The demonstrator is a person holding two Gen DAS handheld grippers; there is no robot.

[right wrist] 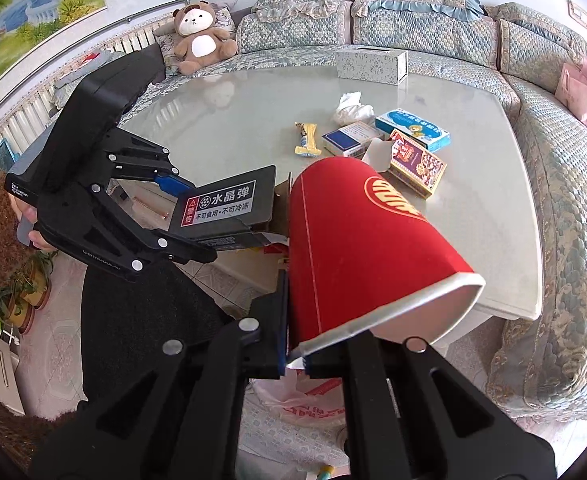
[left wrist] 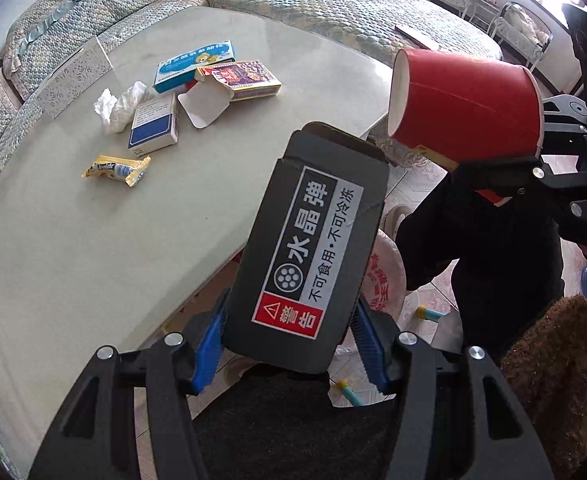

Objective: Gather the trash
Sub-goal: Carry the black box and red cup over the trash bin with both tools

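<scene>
The left tongs are clamped on a dark grey box labelled 水晶弹, 不可食用·不可冷冻 and 警告, held off the tabletop edge. The right tongs are pinched together on the rim of a red paper cup. A yellow snack wrapper, crumpled tissue and small boxes lie on the tabletop.

The dark grey box is carrying a label reading "水晶弹", with "不可食用·不可冷冻" beneath it and a red panel showing a warning triangle and "警告". The red paper cup is showing a gold emblem whose characters are not legible. Print on the table's small boxes is staying too blurred to read.
</scene>
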